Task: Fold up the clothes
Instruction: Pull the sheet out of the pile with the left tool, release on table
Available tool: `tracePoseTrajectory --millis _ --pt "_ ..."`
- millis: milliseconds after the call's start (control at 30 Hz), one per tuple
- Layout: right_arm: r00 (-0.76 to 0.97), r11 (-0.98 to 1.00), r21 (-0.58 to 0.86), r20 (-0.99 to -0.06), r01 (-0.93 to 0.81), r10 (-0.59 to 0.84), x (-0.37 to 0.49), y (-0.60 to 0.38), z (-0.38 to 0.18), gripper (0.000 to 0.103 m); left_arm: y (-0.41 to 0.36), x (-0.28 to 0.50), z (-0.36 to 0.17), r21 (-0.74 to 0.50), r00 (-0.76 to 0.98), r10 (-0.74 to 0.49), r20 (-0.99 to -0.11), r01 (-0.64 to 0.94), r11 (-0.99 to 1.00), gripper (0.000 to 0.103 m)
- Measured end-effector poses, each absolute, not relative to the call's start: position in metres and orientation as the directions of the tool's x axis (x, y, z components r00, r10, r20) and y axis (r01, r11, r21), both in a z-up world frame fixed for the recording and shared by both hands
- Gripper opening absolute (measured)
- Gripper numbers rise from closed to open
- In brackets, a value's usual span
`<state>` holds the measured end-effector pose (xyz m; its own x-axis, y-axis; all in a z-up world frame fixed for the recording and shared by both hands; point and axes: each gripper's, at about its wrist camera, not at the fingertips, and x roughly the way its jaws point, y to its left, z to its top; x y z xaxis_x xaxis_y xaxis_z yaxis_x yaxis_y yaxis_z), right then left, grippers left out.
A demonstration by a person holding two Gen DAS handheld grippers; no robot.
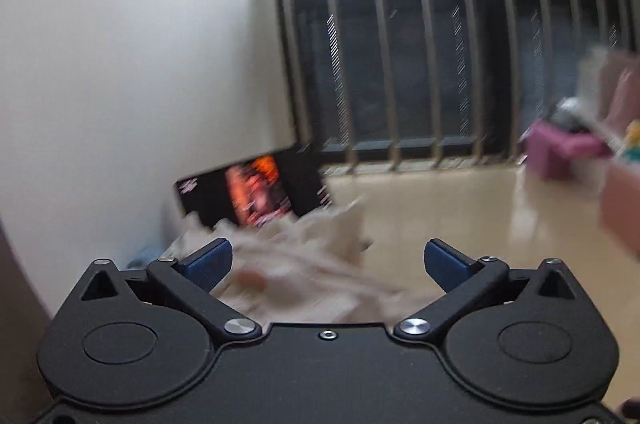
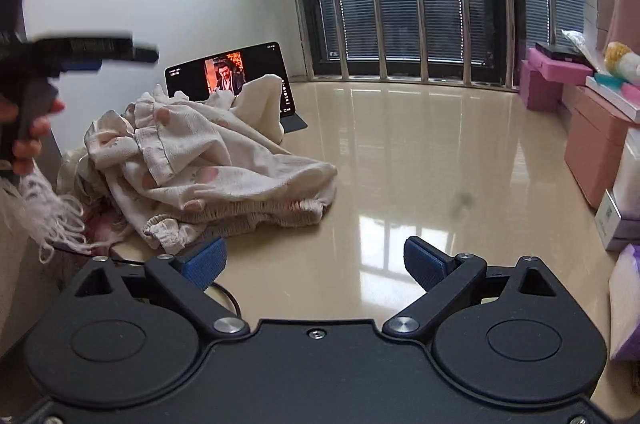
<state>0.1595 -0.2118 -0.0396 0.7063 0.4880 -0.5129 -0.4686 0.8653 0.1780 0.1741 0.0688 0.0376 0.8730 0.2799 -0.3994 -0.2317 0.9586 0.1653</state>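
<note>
clothes [image 2: 208, 164] heaped on table [image 2: 400, 164]; both tongs [image 2: 314, 262] agape.

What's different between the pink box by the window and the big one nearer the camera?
The pink box by the window is a vivid magenta, while the nearer box is a pale salmon pink. The window box looks smaller and carries a dark flat item; the nearer one looks larger and has flat packages stacked above it. Both sit along the table's right side.
</note>
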Motion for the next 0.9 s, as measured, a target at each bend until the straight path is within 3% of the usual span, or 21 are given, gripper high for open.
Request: tracePoseTrajectory --millis 200,300,367,433,533,667,767,900 --pt "0.662 0.837 0.257 -0.519 -0.483 0.541 0.156 -0.195 -0.051 0.097 0.13 0.207 -0.052 0.084 0.666 0.303 -0.681 -0.34 0.937 0.103" --pt "0.638 0.826 0.242 -0.538 -0.51 0.551 0.152 -0.184 -0.054 0.097 0.145 0.218 -0.058 0.006 0.702 0.297 -0.647 -0.386 0.923 0.101" --pt "0.633 0.827 0.222 -0.552 -0.516 0.543 0.15 -0.178 -0.055 0.097 0.152 0.226 -0.057 -0.029 0.739 0.301 -0.603 -0.398 0.917 0.078" --pt "0.632 0.831 0.219 -0.561 -0.511 0.536 0.149 -0.176 -0.057 0.097 0.154 0.235 -0.052 -0.052 0.753 0.289 -0.591 -0.393 0.918 0.002" --pt "0.632 0.841 0.222 -0.573 -0.494 0.522 0.15 -0.177 -0.06 0.097 0.158 0.237 -0.04 -0.099 0.782 0.239 -0.575 -0.357 0.929 0.002" --pt "0.627 0.85 0.232 -0.589 -0.473 0.51 0.154 -0.178 -0.065 0.097 0.146 0.215 -0.003 -0.194 0.872 0.129 -0.471 -0.246 0.95 0.002" --pt "0.627 0.848 0.231 -0.587 -0.476 0.512 0.157 -0.173 -0.064 0.097 0.124 0.183 0.038 -0.27 0.939 -0.049 -0.339 -0.047 0.962 0.002" --pt "0.68 0.843 0.175 -0.519 -0.508 0.517 0.15 -0.165 -0.052 0.097 0.093 0.141 0.094 -0.324 0.949 -0.284 -0.139 0.228 0.918 0.002"
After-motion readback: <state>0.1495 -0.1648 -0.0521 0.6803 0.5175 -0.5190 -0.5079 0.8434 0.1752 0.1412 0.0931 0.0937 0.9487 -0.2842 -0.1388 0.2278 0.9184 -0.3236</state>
